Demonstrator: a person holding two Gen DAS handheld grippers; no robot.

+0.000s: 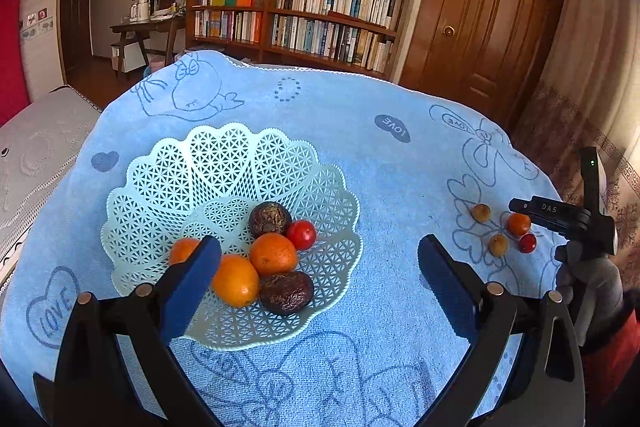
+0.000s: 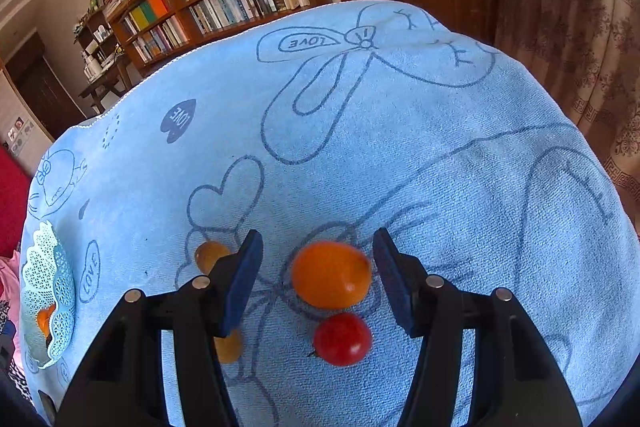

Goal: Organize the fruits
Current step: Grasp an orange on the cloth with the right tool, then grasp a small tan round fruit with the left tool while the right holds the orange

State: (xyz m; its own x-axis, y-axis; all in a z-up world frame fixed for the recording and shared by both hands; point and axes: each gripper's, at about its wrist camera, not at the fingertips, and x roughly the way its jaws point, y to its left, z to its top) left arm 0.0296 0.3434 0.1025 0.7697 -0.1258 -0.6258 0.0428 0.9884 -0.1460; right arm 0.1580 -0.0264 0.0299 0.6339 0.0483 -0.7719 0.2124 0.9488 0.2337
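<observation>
1. Right tongs [image 2: 318, 271] stand apart around a small orange fruit [image 2: 331, 279] on the blue towel [image 2: 400, 147], not clamped.
2. Left tongs [image 1: 320, 267] hover apart, empty, over the basket [image 1: 160, 187].
3. Six fruits already lie in the basket, far left; four wait on the towel, including a red tomato [image 2: 342, 339].
4. Basket: pale lattice plastic, scalloped. Towel: soft terry. Fruits: round, smooth; two dark ones wrinkled.

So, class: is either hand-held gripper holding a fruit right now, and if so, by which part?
Nothing is held. The right hand-held gripper is open around the orange fruit, not touching. The left hand-held gripper is open too.
</observation>
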